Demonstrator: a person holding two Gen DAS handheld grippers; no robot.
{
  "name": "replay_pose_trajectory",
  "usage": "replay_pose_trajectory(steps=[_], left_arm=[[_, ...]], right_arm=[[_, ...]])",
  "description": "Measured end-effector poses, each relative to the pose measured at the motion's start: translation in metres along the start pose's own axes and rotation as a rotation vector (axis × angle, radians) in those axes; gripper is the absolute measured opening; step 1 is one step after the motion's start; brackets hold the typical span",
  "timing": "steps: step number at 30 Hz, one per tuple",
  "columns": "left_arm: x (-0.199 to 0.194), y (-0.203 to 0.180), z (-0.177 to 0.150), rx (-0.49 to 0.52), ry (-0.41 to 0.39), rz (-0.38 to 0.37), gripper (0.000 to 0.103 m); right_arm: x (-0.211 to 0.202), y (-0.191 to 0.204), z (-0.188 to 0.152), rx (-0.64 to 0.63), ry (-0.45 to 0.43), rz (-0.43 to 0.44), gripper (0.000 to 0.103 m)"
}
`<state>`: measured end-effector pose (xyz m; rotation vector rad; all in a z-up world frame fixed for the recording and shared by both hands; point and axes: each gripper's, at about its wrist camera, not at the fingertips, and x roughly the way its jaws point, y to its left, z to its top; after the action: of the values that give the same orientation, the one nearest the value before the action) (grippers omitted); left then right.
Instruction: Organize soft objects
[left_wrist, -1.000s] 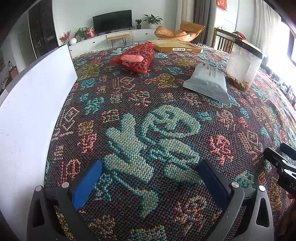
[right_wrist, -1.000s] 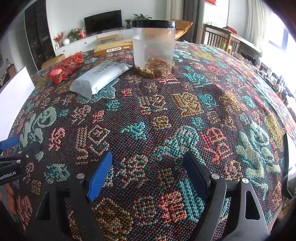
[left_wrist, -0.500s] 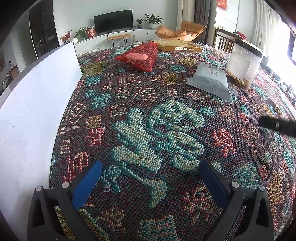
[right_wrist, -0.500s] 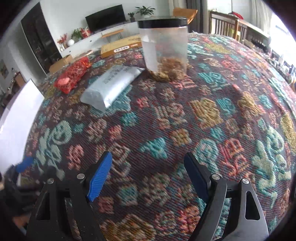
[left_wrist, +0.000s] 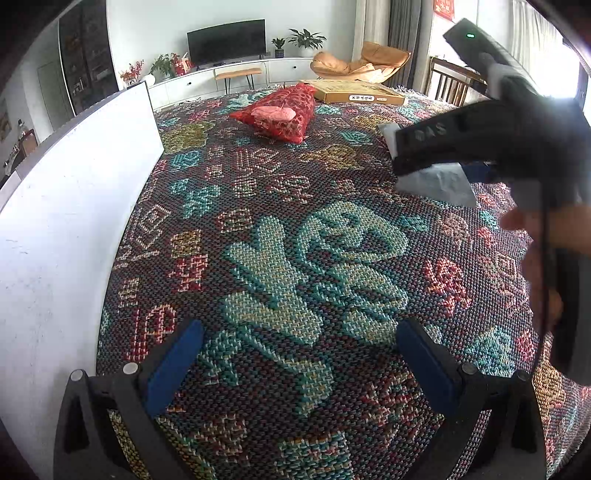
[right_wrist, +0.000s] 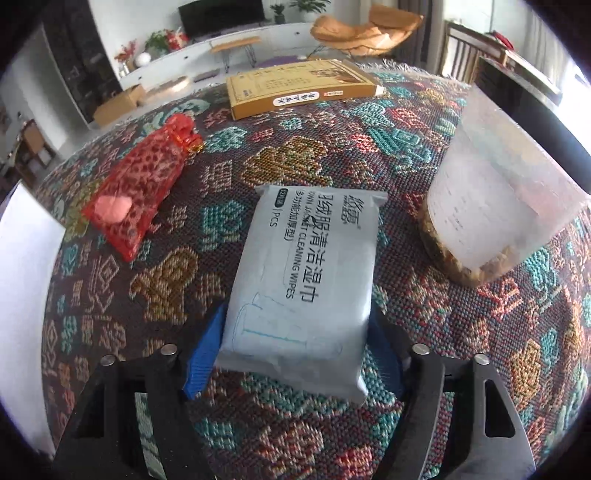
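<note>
The right gripper (right_wrist: 295, 350) has swung across the patterned woven tablecloth (right_wrist: 295, 166) to straddle the pale grey soft wipes packet (right_wrist: 301, 280) lying there — blue pads flanking it, grip unclear — while the left gripper (left_wrist: 295, 369) hangs wide open, empty.

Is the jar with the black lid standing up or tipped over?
Standing up. The jar sits with its base on the patterned cloth, the brown bits settled at its bottom; its lean is probably the fisheye lens.
</note>
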<state>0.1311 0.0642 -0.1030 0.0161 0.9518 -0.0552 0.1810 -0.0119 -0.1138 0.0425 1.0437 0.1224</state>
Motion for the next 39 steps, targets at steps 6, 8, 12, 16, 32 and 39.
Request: replay_pose_trajectory(steps=[6, 8, 12, 16, 32, 39], left_arm=[[0.000, 0.001, 0.000, 0.001, 0.000, 0.001, 0.103], [0.000, 0.000, 0.000, 0.001, 0.000, 0.002, 0.103], [0.000, 0.000, 0.000, 0.001, 0.000, 0.002, 0.103], [0.000, 0.000, 0.000, 0.001, 0.000, 0.002, 0.103], [0.000, -0.001, 0.000, 0.001, 0.001, 0.004, 0.103], [0.013, -0.003, 0.045, -0.061, 0.114, -0.021, 0.103]], right_arm=[[-0.062, -0.055, -0.099, -0.124, 0.019, 0.088, 0.068], [-0.073, -0.097, -0.110, -0.112, 0.021, 0.053, 0.069], [-0.068, -0.180, -0.079, -0.038, 0.014, 0.003, 0.069], [-0.041, -0.244, -0.020, 0.025, -0.008, -0.006, 0.069], [-0.062, -0.265, -0.023, 0.172, -0.096, -0.067, 0.076], [-0.058, -0.253, -0.079, 0.105, -0.165, -0.149, 0.079]])
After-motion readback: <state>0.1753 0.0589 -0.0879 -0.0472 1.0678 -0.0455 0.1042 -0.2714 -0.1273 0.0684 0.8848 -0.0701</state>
